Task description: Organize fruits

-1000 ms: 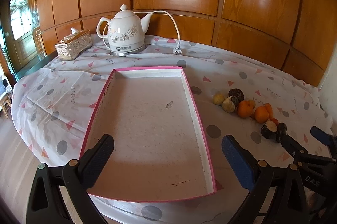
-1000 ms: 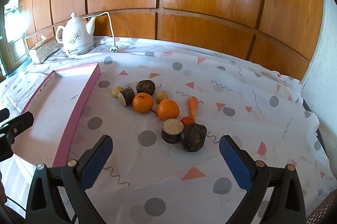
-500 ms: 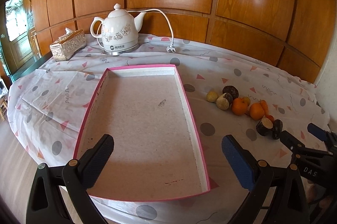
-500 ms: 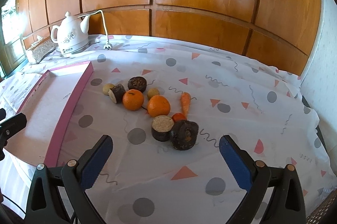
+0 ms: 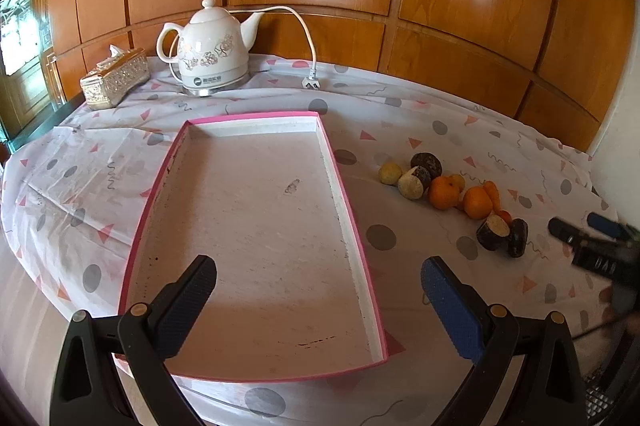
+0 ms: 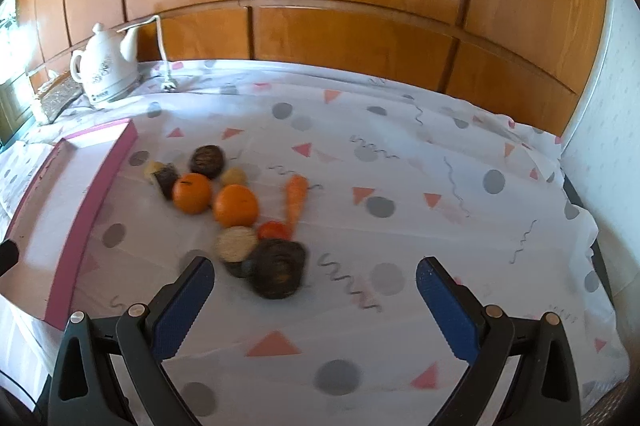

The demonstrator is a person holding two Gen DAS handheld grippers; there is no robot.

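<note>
Right now both my claws hang over a cloth-covered table (image 6: 400, 306), each with its jaws spread wide and gripping nothing. My right gripper (image 6: 315, 300) faces a loose cluster of produce just ahead and slightly left of centre between the pads. Nearest is a dark round piece (image 6: 277, 272), touching a second dark piece with a pale cut face (image 6: 236, 244) at its left. Behind them sit a small red item (image 6: 274, 230), two oranges (image 6: 235, 205), and a carrot (image 6: 297, 199) whose long axis runs away from me, tip at the far end. More small dark and yellowish pieces lie farther back.

My left gripper (image 5: 318, 300) hovers over the near end of an empty pink-edged tray (image 5: 256, 226), its long side running away from me. The produce lies on the cloth to the tray's right, well apart from this claw, so my right hand is clearly the nearer one for a first pick.

The cloth is white with grey dots and pink triangles. Behind it stand a white kettle (image 5: 210, 55), a tissue box (image 5: 114, 77) and wood panelling (image 6: 360, 5).
</note>
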